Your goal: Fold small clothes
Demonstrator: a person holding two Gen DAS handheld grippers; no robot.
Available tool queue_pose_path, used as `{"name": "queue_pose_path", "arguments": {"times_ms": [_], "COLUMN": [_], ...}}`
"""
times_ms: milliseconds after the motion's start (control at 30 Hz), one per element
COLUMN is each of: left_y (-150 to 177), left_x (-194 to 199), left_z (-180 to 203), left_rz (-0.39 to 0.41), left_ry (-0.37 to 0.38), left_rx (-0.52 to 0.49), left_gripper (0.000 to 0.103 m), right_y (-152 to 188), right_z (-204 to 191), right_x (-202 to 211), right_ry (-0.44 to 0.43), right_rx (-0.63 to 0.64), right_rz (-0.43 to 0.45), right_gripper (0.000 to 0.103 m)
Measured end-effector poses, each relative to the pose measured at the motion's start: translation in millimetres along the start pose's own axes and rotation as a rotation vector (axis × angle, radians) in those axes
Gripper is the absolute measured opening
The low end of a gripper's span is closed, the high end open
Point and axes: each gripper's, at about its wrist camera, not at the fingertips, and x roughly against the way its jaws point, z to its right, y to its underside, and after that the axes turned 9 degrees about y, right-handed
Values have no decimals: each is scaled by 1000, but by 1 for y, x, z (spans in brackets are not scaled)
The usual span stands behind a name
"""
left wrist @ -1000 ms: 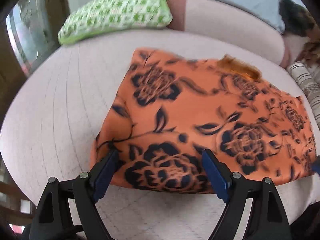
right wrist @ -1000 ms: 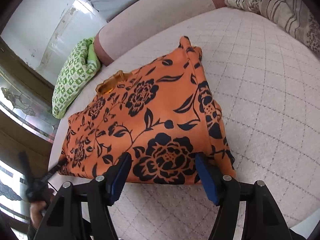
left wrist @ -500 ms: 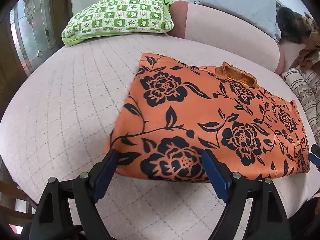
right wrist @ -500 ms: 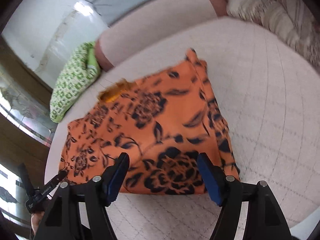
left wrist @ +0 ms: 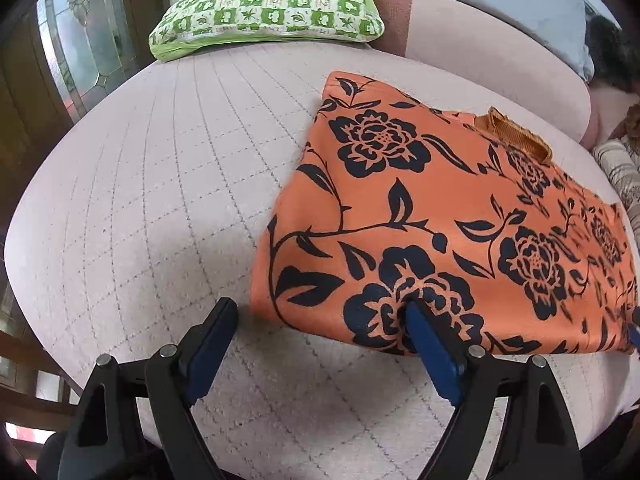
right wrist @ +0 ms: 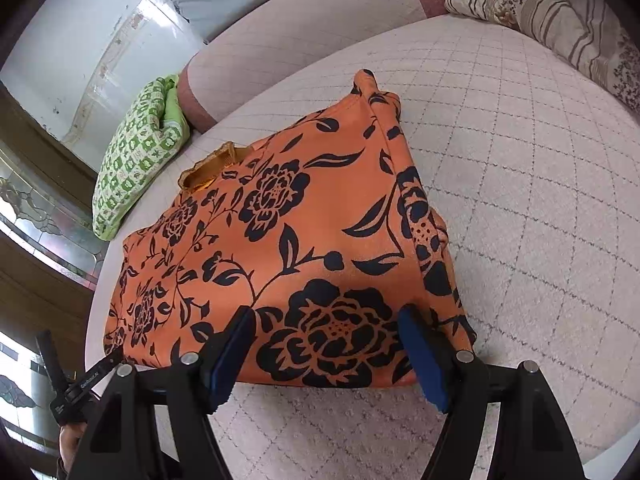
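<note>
An orange garment with black flowers (left wrist: pixel 440 216) lies folded flat on the pale quilted bed (left wrist: pixel 140 208). It also shows in the right wrist view (right wrist: pixel 288 240). My left gripper (left wrist: pixel 320 320) is open at the garment's near left corner, its right finger over the hem and its left finger over bare quilt. My right gripper (right wrist: pixel 326 328) is open at the near right part of the hem, fingers astride a black flower. Neither holds cloth. The left gripper's tip (right wrist: pixel 108 364) shows at the garment's far corner in the right wrist view.
A green checked pillow (left wrist: pixel 268 4) lies at the bed's far left. A pink padded headboard (left wrist: pixel 480 44) with a grey pillow (left wrist: pixel 512 0) runs behind. Striped bolsters (right wrist: pixel 540 8) lie at the right. A wood and glass door (left wrist: pixel 72 48) stands at the left. Bare quilt lies right of the garment (right wrist: pixel 540 200).
My left gripper has shifted left along the hem, so its left finger now sits off the garment. My right gripper stays at the hem, a little closer. The garment lies still.
</note>
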Motion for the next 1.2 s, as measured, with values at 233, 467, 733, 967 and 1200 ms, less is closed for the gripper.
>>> {"name": "queue_pose_path", "arguments": {"times_ms": [233,467,733,967,1200], "left_y": [-1,2,0,-13,-25], "left_x": [17,6,26,56,19], "left_z": [-6,-35,-33,20,86], "left_rz": [64,17,99,248,176], "left_ry": [-24,-104,-118,-54,46], "left_rx": [23,98,111,-80,-211], "left_gripper": [87,87,86,86,86], "right_y": [0,0,1,-10,-108], "right_z": [-1,0,2,0,-29], "right_x": [1,1,1,30,4], "right_ry": [2,-2,-21,-98,-285], "right_rx": [8,0,-15,-43,41], "right_rz": [4,7,11,75,-27], "right_gripper": [78,78,78,78,78]}}
